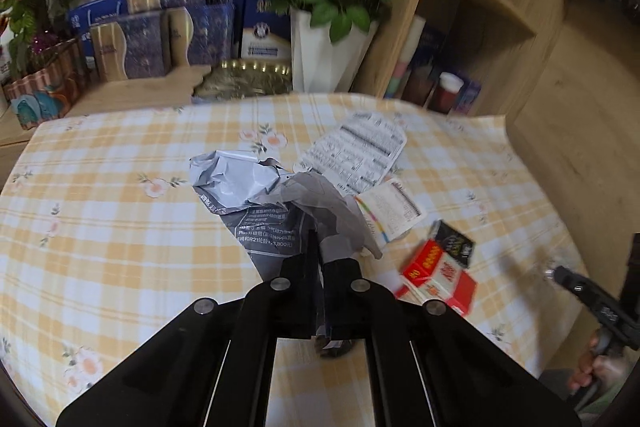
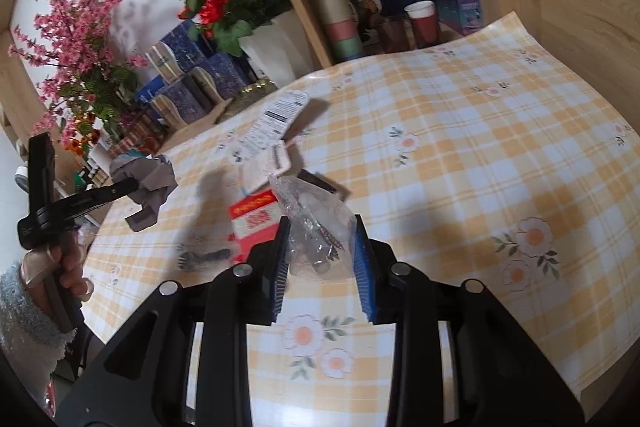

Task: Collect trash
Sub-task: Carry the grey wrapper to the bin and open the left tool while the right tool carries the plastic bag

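My left gripper (image 1: 318,263) is shut on a crumpled grey paper bag (image 1: 264,195) and holds it above the checked tablecloth (image 1: 100,187); the bag also shows in the right wrist view (image 2: 150,181). My right gripper (image 2: 320,239) is shut on a clear plastic wrapper (image 2: 312,219), lifted off the cloth. On the cloth lie a red and white box (image 1: 438,277), also visible as (image 2: 254,215), a white printed label sheet (image 1: 356,151), a small white packet (image 1: 394,209) and a small black packet (image 1: 456,241).
White vase of red roses (image 1: 324,59), blue gift boxes (image 1: 176,43) and a gold tray (image 1: 244,79) stand behind the table. A wooden shelf (image 2: 400,11) holds cups and boxes at the back right. Pink flowers (image 2: 76,39) stand at the left.
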Tool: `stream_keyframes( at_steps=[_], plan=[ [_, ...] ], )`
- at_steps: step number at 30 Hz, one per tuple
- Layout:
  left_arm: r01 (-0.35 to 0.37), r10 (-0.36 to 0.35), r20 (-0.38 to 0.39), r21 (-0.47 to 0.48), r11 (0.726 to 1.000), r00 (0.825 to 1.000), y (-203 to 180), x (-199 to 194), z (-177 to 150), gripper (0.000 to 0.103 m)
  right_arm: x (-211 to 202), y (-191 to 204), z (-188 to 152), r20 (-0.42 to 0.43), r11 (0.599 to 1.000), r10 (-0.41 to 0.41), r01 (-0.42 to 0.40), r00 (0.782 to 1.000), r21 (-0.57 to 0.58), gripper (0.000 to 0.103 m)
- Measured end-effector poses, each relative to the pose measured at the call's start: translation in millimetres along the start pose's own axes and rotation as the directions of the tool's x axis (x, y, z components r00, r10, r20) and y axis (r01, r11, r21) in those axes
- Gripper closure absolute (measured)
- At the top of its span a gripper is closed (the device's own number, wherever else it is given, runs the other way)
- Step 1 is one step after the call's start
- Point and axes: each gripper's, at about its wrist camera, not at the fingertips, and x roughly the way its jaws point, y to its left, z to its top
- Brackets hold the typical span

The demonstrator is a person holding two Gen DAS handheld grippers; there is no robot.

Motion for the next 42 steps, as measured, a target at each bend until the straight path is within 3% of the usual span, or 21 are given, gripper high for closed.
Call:
stream_keyframes(
  at_steps=[5,11,20,26,33,42],
  plan=[
    [0.049,-0.049,0.026,0.016,0.999,0.998,3.7,-59.8,-20.3,0.101,-6.8,23.2,-3.5,-0.011,0.998,0.049,-0.049,0.999,-0.030,0.071],
    [0.141,-0.141,0.010,-0.002,0.990,0.990,1.4,-119.4,-67.9,0.101,-17.1,51.5,-14.7,-0.048,0.993,0.092,-0.095,0.995,-0.073,0.071],
    [0.225,-0.224,-0.048,0.004,0.974,0.973,-22.7,-162.0,-148.2,0.101,-44.2,90.3,-42.8,-0.084,0.979,0.141,-0.151,0.986,-0.137,0.071],
    [0.280,-0.278,-0.106,0.007,0.960,0.955,-38.2,-169.1,-195.5,0.101,-55.5,102.8,-65.0,-0.120,0.973,0.148,-0.166,0.982,-0.159,0.071],
    [0.301,-0.311,-0.180,-0.085,0.950,0.933,-39.9,-157.1,-242.2,0.101,-66.9,107.3,-81.2,-0.138,0.968,0.149,-0.173,0.979,-0.180,0.071],
    [0.324,-0.388,-0.299,-0.240,0.915,0.872,-27.4,-127.3,-271.5,0.100,-72.0,107.1,-96.8,-0.151,0.968,0.151,-0.178,0.977,-0.180,0.071]
  ],
)
